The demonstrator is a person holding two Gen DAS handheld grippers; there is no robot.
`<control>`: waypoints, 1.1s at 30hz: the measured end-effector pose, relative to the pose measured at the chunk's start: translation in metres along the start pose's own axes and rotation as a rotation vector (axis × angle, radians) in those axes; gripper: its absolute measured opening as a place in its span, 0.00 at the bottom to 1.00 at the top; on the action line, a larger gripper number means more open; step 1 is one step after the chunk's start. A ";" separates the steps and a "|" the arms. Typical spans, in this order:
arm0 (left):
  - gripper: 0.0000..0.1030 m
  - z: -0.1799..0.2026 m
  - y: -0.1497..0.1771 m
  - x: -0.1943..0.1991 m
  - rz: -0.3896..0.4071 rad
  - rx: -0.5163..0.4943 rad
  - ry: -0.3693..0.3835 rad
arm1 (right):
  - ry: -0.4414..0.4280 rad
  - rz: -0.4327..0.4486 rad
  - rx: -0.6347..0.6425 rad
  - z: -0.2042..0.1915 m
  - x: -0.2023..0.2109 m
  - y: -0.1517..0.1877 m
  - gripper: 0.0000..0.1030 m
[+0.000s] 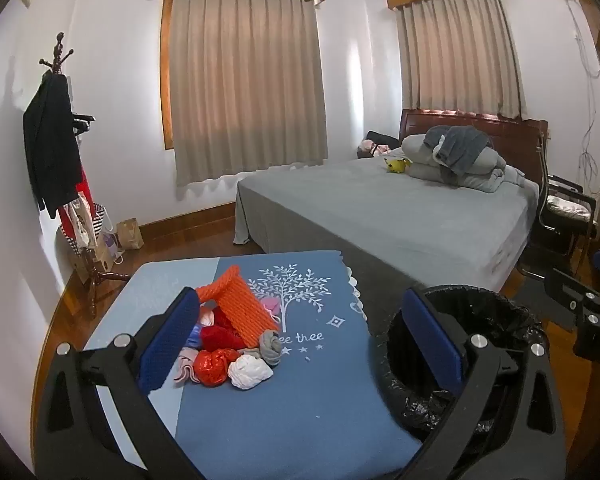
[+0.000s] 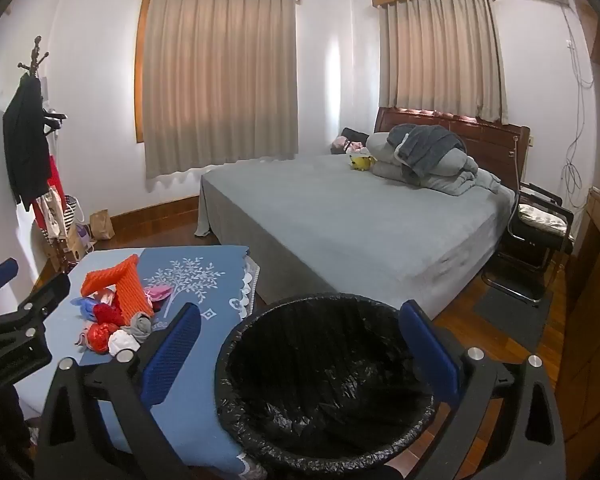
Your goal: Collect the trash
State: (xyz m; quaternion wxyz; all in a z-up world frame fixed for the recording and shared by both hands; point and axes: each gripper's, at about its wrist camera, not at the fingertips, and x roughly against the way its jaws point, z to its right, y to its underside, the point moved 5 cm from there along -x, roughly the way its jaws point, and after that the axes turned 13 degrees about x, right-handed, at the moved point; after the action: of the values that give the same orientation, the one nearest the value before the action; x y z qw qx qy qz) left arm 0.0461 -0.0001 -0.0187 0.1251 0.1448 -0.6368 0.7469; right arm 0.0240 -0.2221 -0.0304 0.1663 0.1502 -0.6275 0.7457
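Both the left gripper [image 1: 300,344] and right gripper [image 2: 300,348] hold their jaws wide apart, empty. The trash pile [image 1: 232,340] sits on the blue-clothed counter [image 1: 300,400], beside the black-lined bin [image 2: 324,392]. Beyond stands a grey bed [image 2: 360,216].

Dim, evenly lit bedroom; daylight glows warmly through closed beige fabric curtains [image 1: 246,80]; sharp focus, fisheye-bent edges, black vignetted corners.

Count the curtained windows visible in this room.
2. One window is on the wall left of the bed; the other window is above the headboard. More may lie outside view.
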 end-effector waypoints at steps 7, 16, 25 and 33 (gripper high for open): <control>0.95 0.000 0.000 0.000 -0.001 -0.009 -0.007 | 0.000 -0.001 0.003 -0.001 0.000 0.000 0.94; 0.95 0.000 0.000 0.000 0.003 -0.008 -0.010 | 0.004 0.004 0.001 -0.002 0.000 0.001 0.94; 0.95 0.001 0.000 0.000 0.002 -0.007 -0.009 | 0.000 0.004 -0.002 0.000 -0.002 0.003 0.94; 0.95 0.000 0.000 0.000 0.002 -0.009 -0.008 | 0.000 0.004 -0.003 -0.002 -0.001 0.002 0.94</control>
State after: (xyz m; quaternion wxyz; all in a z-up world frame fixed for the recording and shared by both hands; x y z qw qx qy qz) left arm 0.0462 -0.0006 -0.0185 0.1226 0.1464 -0.6409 0.7435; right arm 0.0236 -0.2206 -0.0326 0.1650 0.1489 -0.6289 0.7451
